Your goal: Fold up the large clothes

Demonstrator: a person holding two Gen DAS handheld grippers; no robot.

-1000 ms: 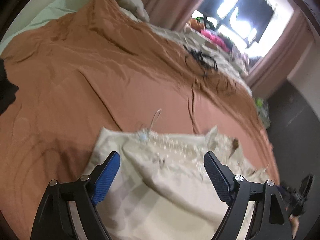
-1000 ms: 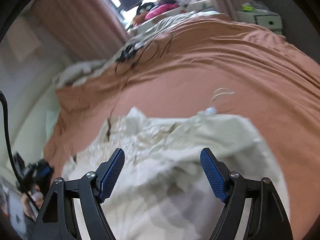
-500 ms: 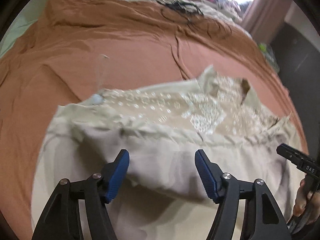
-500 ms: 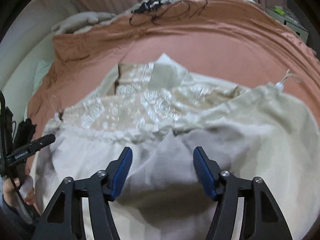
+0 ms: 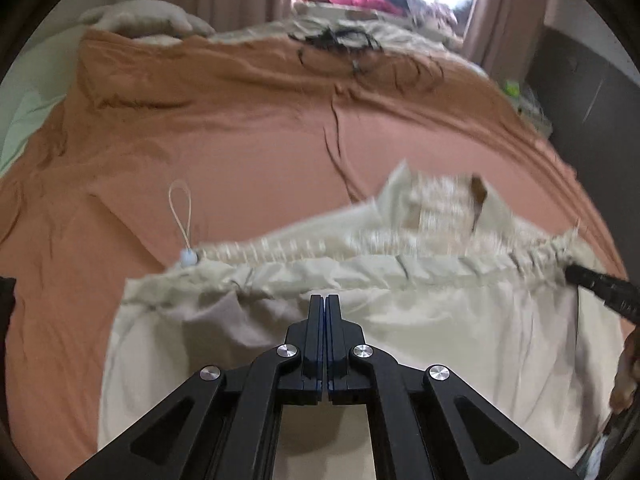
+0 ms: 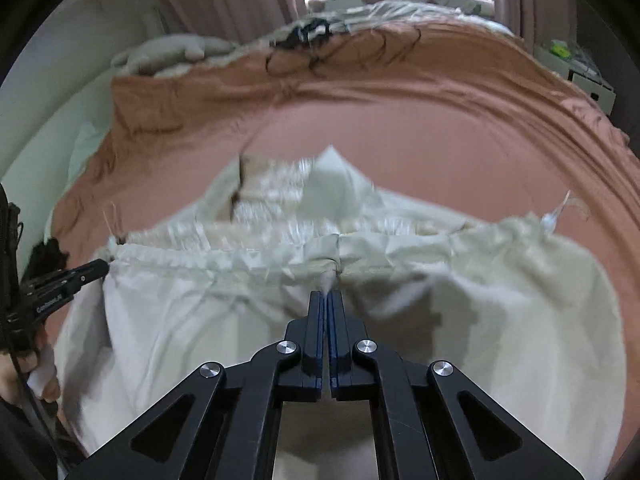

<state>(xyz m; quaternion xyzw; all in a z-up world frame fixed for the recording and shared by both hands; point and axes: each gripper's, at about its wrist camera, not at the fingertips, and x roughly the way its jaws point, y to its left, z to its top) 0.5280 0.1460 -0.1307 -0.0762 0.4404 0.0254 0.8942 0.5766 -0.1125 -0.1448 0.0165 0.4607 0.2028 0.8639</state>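
Rust-brown bedsheet (image 5: 248, 152) fills the scene, and the cream garment (image 5: 440, 320) lies on its near half, gathered drawstring hem running across from nine to three o'clock. Half a second ago both pairs of my jaws stood wide over that hem; they have just been closing, and now my left gripper (image 5: 325, 299) and right gripper (image 6: 325, 294) are each clenched on a pinch of the cloth just below the gathered band. I judge that both holds are set and the hem can be lifted and carried toward twelve o'clock, over the embroidered collar (image 6: 276, 196). The drawstring loop with its pale bead (image 5: 188, 258) trails loose at ten o'clock and may snag. A tangle of black cord (image 5: 340, 46) sits far off at twelve, well clear.
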